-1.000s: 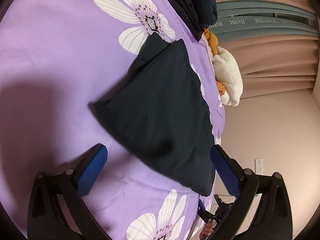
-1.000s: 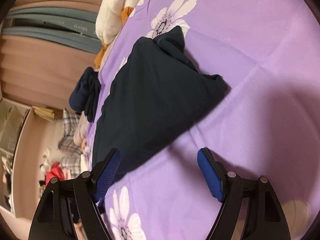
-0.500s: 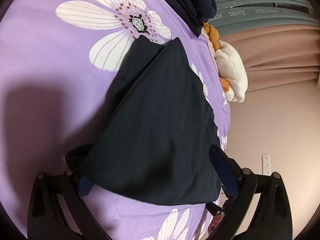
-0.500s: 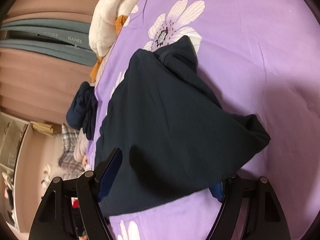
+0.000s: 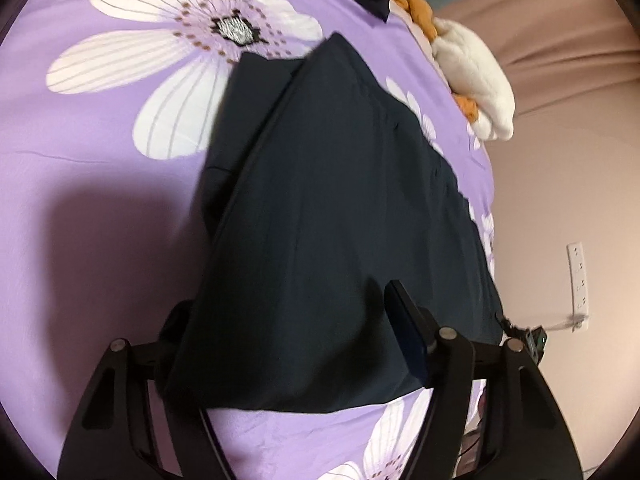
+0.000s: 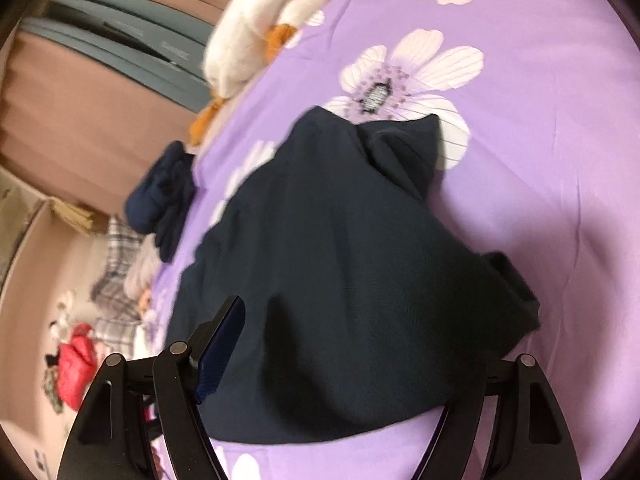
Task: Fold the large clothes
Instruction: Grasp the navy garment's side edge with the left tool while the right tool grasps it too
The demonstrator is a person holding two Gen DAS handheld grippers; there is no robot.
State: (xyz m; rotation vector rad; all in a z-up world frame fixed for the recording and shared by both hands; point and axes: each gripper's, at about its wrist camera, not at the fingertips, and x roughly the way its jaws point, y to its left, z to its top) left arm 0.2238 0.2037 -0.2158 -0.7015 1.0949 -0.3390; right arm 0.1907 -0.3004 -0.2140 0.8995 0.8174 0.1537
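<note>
Now I see the dark navy folded garment lying on the purple bedsheet with white flowers. My left gripper and right gripper each have fabric between the fingers; whether they already pinch it, I cannot tell. A white plush toy rests near the bed's edge.

Soft indoor light, broad shadow across the purple sheet, slight motion blur, fisheye-bent vignetted edges.
</note>
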